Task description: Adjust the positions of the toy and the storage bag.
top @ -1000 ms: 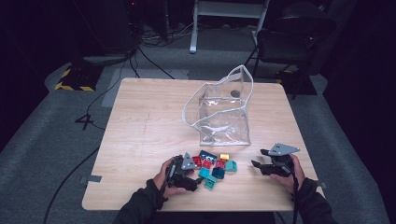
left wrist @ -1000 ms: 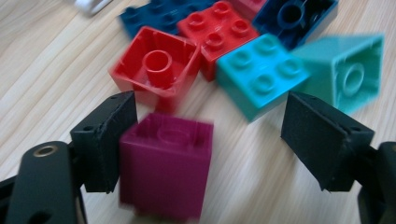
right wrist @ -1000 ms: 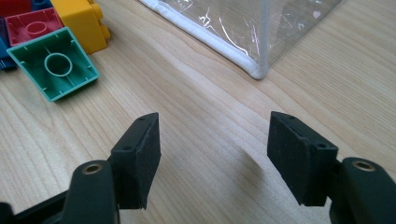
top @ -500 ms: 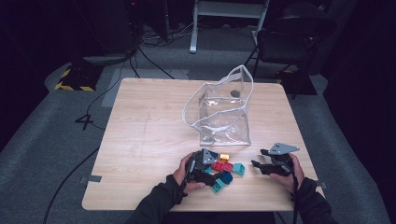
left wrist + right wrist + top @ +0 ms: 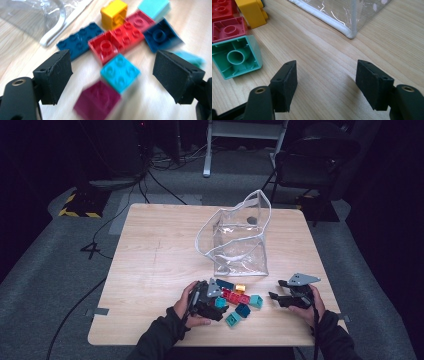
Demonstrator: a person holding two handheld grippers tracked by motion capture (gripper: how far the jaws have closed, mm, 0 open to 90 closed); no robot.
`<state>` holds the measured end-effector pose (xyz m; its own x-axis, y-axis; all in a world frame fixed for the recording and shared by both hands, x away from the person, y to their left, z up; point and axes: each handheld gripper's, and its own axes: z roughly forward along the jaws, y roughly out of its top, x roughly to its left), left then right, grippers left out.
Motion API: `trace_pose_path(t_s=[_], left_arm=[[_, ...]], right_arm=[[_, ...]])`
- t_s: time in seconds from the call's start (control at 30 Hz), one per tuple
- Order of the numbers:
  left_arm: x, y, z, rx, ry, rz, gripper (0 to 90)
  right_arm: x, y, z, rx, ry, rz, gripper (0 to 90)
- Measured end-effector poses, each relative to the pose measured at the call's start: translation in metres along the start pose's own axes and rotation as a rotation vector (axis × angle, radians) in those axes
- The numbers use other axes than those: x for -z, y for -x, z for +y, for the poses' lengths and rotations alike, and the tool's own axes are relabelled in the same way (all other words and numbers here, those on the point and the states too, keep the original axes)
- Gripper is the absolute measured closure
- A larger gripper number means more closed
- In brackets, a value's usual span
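Pale wood table (image 5: 150,265) amid grey carpet (image 5: 45,270), dark room behind.

Bare table (image 5: 150,270) left — bag (image 5: 239,242) blocks beyond bricks (image 5: 235,297).

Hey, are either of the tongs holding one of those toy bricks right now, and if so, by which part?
Nothing is held. The left tongs have just been opening above the bricks, and the right tongs stand open over bare table.
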<state>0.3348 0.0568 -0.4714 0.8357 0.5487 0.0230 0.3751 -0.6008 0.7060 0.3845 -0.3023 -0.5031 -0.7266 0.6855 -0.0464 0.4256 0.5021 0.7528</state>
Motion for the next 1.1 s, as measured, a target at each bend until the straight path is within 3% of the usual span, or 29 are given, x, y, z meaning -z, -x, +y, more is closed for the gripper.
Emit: trace_pose_path(t_s=[0.03,0.07,0.1,0.13,0.17,0.3,0.33,0.37,0.4,0.63,1.1], left_arm=[[0.009,-0.002,-0.010,0.005,0.003,0.005,16.8],[0.009,-0.002,-0.010,0.005,0.003,0.005,17.2],[0.017,-0.006,-0.023,0.021,-0.006,0.019,17.7],[0.017,-0.006,-0.023,0.021,-0.006,0.019,18.5],[0.022,-0.010,-0.034,0.041,-0.019,0.027,19.0],[0.022,-0.016,-0.045,0.070,-0.027,0.018,24.2],[0.020,-0.017,-0.046,0.074,-0.032,0.016,29.4],[0.016,-0.019,-0.045,0.058,-0.046,0.012,40.2],[0.016,-0.019,-0.045,0.058,-0.046,0.012,44.6],[-0.003,-0.017,-0.034,0.023,-0.042,-0.033,56.0],[-0.037,0.003,0.001,-0.033,-0.040,-0.088,56.7]], right_arm=[[0.000,0.000,0.000,-0.002,0.001,0.002,34.6],[0.000,0.000,0.000,-0.002,0.001,0.002,34.6],[0.000,0.000,0.000,-0.002,0.002,0.002,34.6],[0.000,0.000,0.000,-0.001,0.002,0.002,34.6],[-0.001,0.000,0.000,-0.002,0.003,0.002,34.6],[-0.001,0.000,0.000,-0.004,0.004,0.001,34.5],[-0.001,0.000,0.000,-0.005,0.004,0.002,34.5],[-0.001,0.000,0.000,-0.007,0.004,0.002,34.5],[-0.001,0.000,0.000,-0.006,0.004,0.001,34.5],[-0.001,0.000,0.000,-0.007,0.006,0.004,34.5],[-0.001,0.001,0.000,-0.018,0.004,0.008,33.8]])
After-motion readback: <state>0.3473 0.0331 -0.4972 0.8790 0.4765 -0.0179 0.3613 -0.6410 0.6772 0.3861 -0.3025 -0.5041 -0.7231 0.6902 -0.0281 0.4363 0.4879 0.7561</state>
